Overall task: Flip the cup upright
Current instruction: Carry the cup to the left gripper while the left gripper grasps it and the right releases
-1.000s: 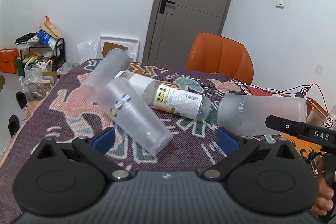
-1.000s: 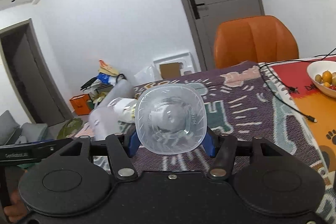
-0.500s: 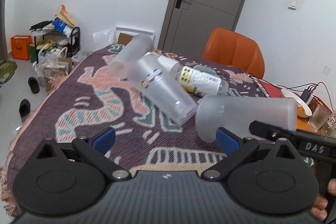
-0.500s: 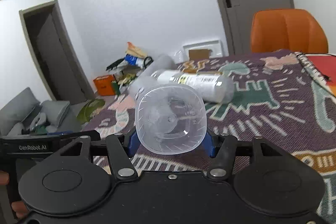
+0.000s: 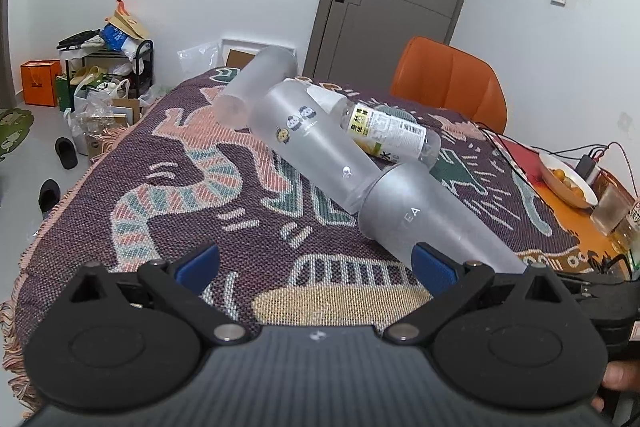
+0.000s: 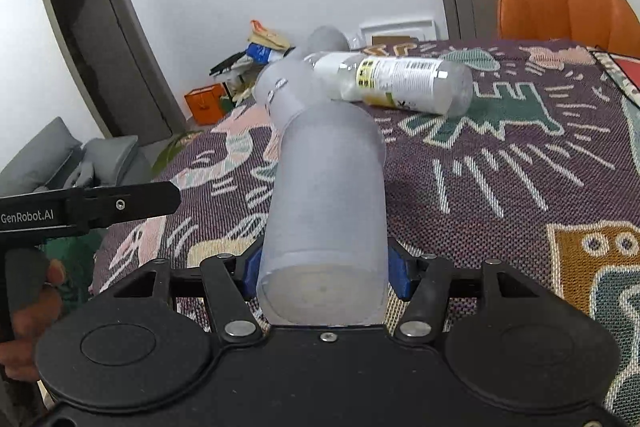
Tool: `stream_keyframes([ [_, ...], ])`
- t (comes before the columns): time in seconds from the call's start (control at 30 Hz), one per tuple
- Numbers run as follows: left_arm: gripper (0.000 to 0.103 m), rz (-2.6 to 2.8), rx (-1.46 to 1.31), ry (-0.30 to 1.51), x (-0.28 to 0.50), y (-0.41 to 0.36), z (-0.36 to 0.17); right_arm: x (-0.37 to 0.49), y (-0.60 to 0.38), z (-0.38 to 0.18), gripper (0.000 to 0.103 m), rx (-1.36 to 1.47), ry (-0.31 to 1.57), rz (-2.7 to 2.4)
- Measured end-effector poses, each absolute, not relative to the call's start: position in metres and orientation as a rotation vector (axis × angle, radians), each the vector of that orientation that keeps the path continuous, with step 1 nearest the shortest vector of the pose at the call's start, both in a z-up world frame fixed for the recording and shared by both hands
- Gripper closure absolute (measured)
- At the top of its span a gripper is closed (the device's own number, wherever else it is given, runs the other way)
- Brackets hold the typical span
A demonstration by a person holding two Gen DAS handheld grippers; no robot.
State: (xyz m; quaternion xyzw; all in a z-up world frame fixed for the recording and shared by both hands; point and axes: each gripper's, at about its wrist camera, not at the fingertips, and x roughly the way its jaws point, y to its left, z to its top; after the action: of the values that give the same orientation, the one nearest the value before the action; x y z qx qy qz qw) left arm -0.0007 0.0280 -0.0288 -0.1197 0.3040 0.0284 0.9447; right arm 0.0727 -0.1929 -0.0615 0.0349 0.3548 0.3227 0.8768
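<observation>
My right gripper point(image 6: 324, 271) is shut on a frosted cup point(image 6: 328, 199), held tilted with its mouth pointing away over the patterned cloth. The same cup shows in the left wrist view point(image 5: 424, 223), slanting in from the lower right. My left gripper point(image 5: 316, 263) is open and empty above the cloth near its front edge. A second frosted cup with cartoon faces point(image 5: 308, 147) lies on its side, touching the held cup's far end. A third frosted cup point(image 5: 256, 87) lies behind it.
A clear labelled bottle point(image 5: 388, 135) lies on the woven cloth point(image 5: 160, 207) behind the cups. A bowl of fruit point(image 5: 568, 179), a glass point(image 5: 610, 211) and cables sit at the right. An orange chair point(image 5: 448, 83) stands beyond the table.
My right gripper has tipped the held cup over, so I now see its side and base instead of looking into its mouth. The left gripper has pulled back and risen.
</observation>
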Motion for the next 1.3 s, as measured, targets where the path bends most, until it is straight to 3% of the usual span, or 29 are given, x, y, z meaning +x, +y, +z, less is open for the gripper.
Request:
stream_keyframes([
  [0.17, 0.002, 0.054, -0.251, 0.635, 0.001, 0.030, -0.034, 0.068, -0.192, -0.059, 0.037, 0.049, 0.743, 0.688],
  [0.23, 0.002, 0.052, -0.259, 0.643, 0.003, 0.031, -0.036, 0.066, -0.192, -0.055, 0.024, 0.045, 0.735, 0.692],
  [0.3, 0.002, 0.055, -0.267, 0.650, 0.005, 0.032, -0.038, 0.067, -0.192, -0.049, 0.021, 0.042, 0.714, 0.694],
  [1.1, 0.004, -0.073, -0.403, 0.720, 0.065, 0.010, -0.049, 0.091, -0.243, -0.049, 0.021, 0.150, 0.678, 0.619],
  [1.3, 0.012, -0.125, -0.546, 0.787, 0.092, 0.011, -0.062, 0.101, -0.252, -0.062, 0.021, 0.181, 0.709, 0.606],
])
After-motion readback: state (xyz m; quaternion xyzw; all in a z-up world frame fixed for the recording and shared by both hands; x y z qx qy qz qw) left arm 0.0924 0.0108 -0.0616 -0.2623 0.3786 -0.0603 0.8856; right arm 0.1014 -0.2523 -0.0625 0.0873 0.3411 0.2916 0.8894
